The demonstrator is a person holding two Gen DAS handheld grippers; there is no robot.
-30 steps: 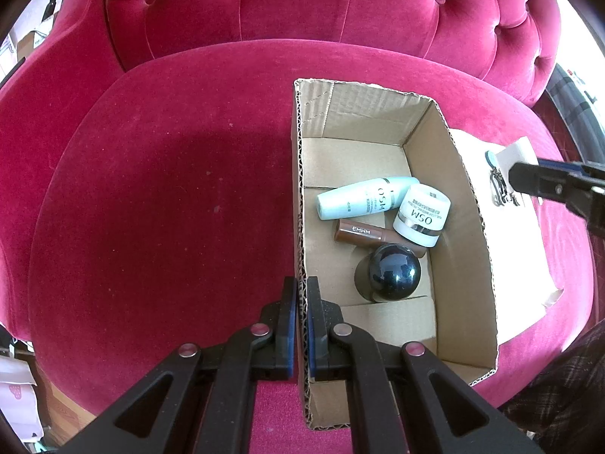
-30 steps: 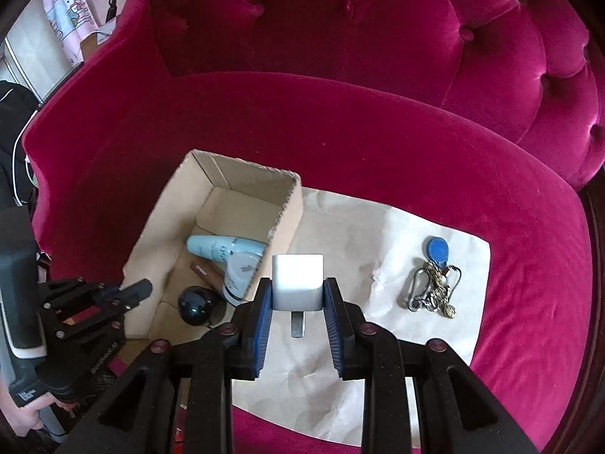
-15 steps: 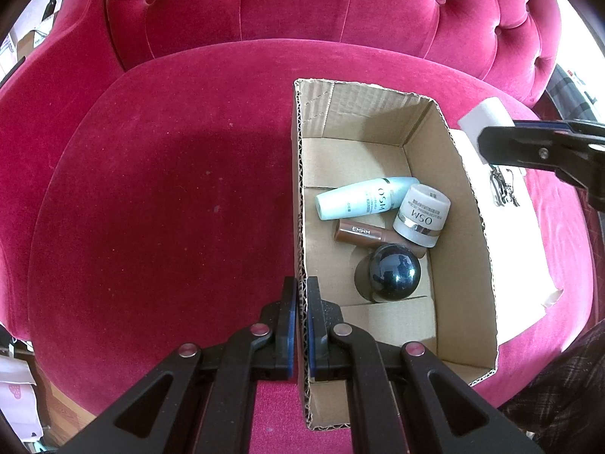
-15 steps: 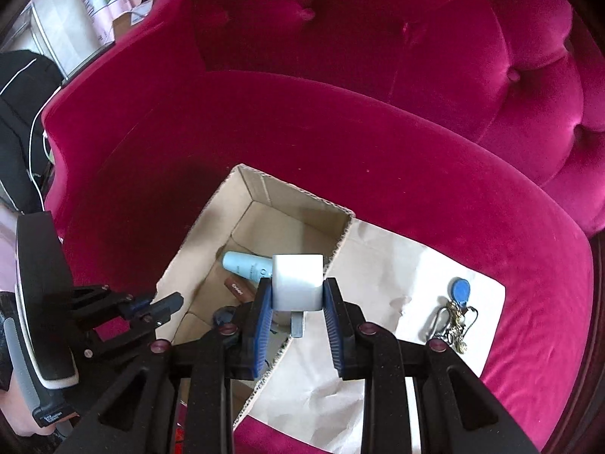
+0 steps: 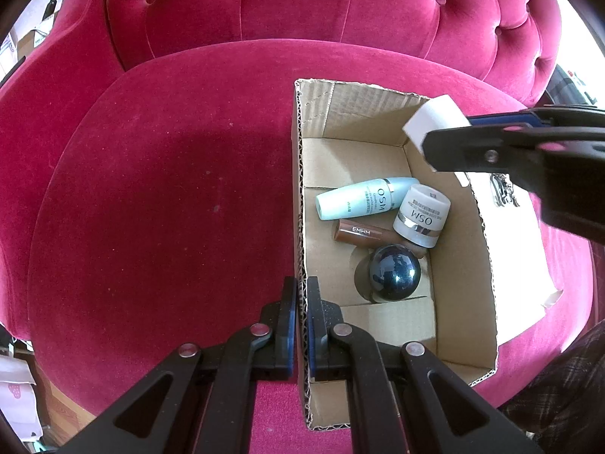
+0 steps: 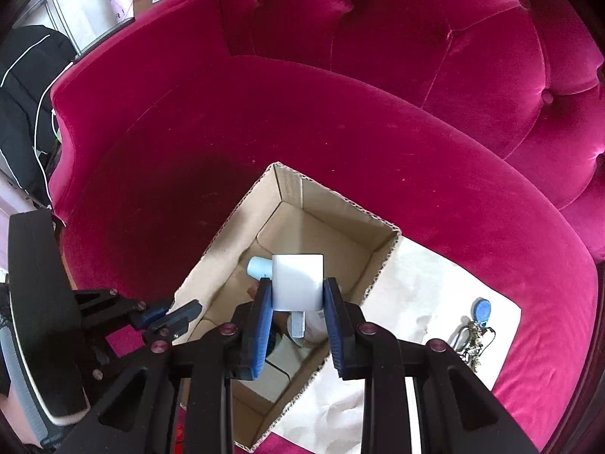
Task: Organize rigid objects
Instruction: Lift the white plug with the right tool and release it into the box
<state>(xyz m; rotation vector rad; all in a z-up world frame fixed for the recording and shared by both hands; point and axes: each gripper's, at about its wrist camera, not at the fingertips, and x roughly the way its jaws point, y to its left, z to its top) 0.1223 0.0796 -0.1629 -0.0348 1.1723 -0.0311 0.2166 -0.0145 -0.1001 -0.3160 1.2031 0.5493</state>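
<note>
An open cardboard box sits on the crimson velvet seat. Inside lie a pale blue bottle, a white jar, a brown tube and a dark glossy ball. My left gripper is shut on the box's left wall. My right gripper is shut on a white plug adapter, held above the box's far right corner, prongs pointing down. A key bunch with a blue fob lies on brown paper right of the box.
Brown paper spreads under and right of the box. The tufted sofa back rises behind. Bare seat cushion lies left of the box. A dark garment hangs beyond the sofa's left arm. A plaid sleeve shows at lower right.
My right gripper has carried the white adapter leftward from over the paper to above the box, rolling a little. The left gripper and the box have stayed still.
</note>
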